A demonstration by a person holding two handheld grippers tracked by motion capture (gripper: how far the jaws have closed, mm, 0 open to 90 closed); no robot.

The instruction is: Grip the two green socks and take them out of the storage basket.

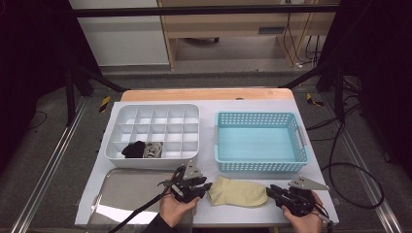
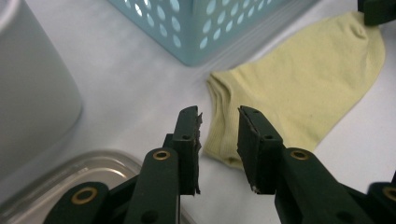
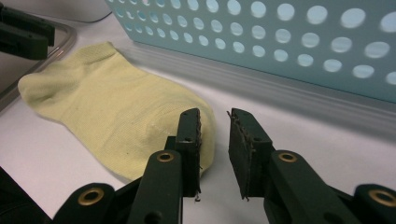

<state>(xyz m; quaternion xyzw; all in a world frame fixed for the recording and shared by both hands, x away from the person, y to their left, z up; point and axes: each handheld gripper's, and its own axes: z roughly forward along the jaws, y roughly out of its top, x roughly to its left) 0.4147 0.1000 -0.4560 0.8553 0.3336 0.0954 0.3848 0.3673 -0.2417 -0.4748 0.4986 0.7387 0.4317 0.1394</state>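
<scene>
A pale yellow sock [image 1: 238,192] lies flat on the white table between my two grippers, in front of the blue basket. My left gripper [image 1: 206,187] sits at its cuff end; in the left gripper view its jaws [image 2: 219,114] stand apart just above the cuff of the sock [image 2: 303,79], with nothing pinched. My right gripper [image 1: 271,190] sits at the toe end; in the right gripper view its jaws [image 3: 214,116] are also apart, with the sock [image 3: 107,107] lying beside and under the left jaw, not gripped.
A light blue perforated basket [image 1: 261,115] stands empty behind the sock. A white divided organizer [image 1: 145,108] at the left holds a black sock [image 1: 133,149] and a grey one [image 1: 153,149] in its front compartments. A metal tray [image 1: 126,187] lies under the left hand.
</scene>
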